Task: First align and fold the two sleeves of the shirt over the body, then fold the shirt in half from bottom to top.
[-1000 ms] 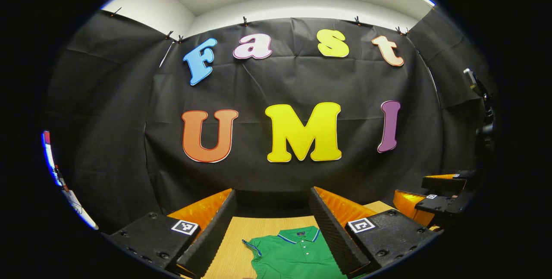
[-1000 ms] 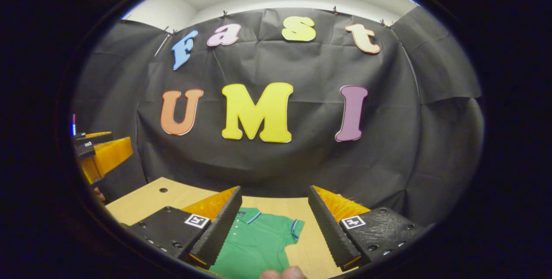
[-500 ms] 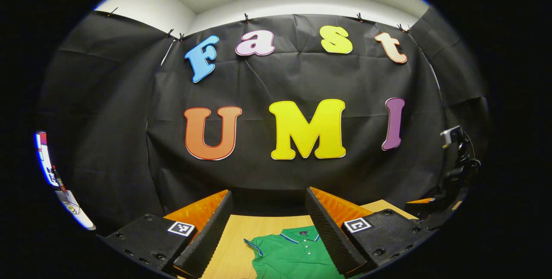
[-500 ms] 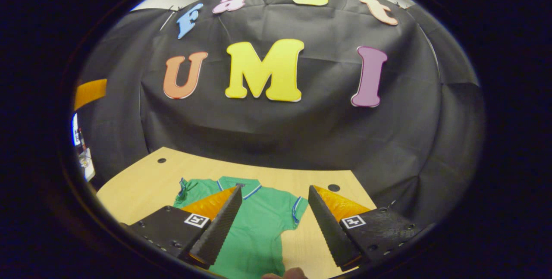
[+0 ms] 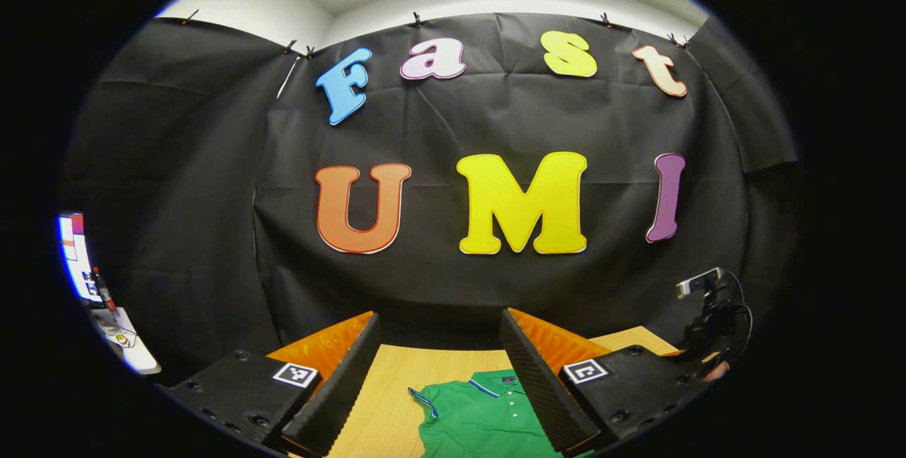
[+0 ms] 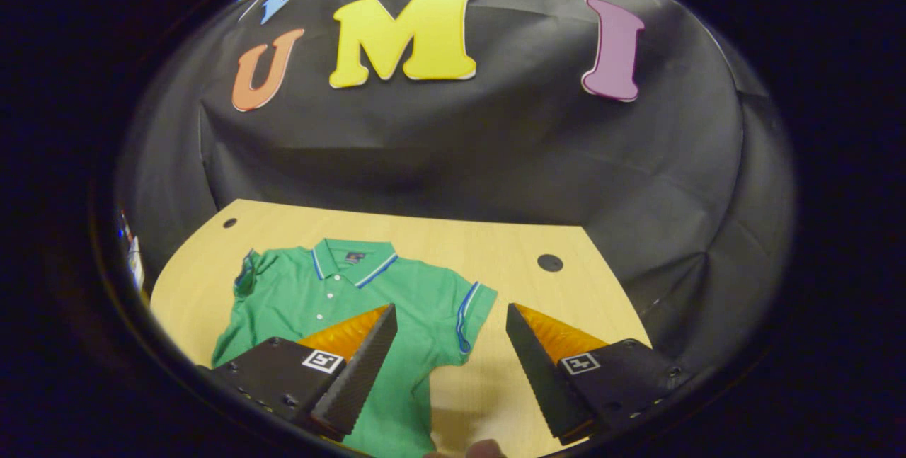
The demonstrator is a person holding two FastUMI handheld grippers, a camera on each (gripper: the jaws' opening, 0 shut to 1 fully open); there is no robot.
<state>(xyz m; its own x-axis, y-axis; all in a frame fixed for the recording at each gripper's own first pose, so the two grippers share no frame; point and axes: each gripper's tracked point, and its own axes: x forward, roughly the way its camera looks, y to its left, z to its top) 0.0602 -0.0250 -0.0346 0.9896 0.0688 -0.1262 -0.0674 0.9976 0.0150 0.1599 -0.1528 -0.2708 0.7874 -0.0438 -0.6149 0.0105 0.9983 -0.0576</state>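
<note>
hand-held gripper (image 6: 449, 366): jaws apart | above green shirt (image 6: 333, 302) | wooden table (image 6: 538, 295)

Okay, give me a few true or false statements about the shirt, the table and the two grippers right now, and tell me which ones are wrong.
1. The green shirt lies flat on the wooden table. True.
2. The right gripper is clamped on a sleeve. False: its jaws stand open above the shirt, holding nothing.
3. The shirt's collar points toward the booth wall. True.
4. The left gripper has its jaws shut. False: they stand open, with the shirt visible between them.
5. Both sleeves are already folded over the body. False: the sleeve beside the right gripper still lies spread out.
</note>
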